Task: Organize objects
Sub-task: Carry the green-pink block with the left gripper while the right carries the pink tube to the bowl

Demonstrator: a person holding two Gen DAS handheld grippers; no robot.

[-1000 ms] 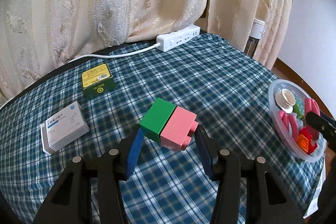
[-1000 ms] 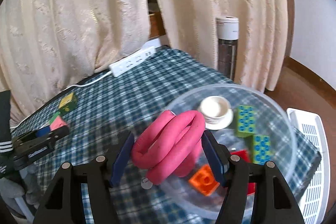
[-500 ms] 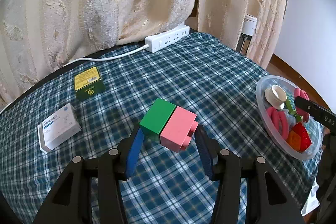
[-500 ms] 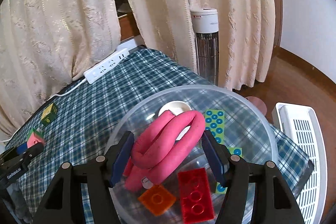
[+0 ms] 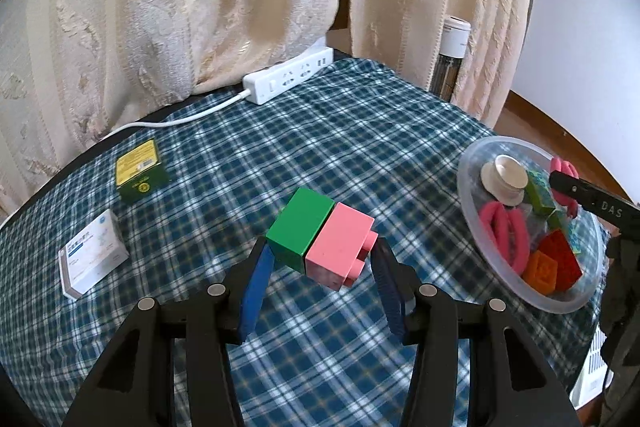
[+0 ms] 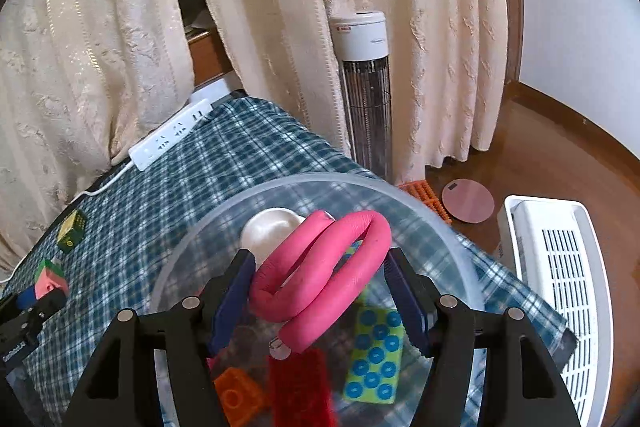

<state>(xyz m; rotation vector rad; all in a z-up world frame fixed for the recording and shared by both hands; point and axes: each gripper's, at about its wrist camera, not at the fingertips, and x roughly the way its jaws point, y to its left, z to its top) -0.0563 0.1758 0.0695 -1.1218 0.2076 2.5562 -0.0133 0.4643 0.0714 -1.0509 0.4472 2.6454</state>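
Since the earlier frame, the pink foam loop (image 6: 320, 267) has been carried from beside the clear bowl (image 6: 448, 227) to over its middle, and the bowl has drawn nearer in the left view. The loop is clamped in the right gripper (image 6: 320, 303), above the blocks in the bowl. The joined green-and-pink block (image 5: 320, 235) is clamped in the left gripper (image 5: 320, 275), held above the checked cloth (image 5: 360, 131), left of the bowl. A springy loop could bounce out if released high. The bowl sits near the table's edge; a nudge could tip it. Open cloth lies left of the bowl.
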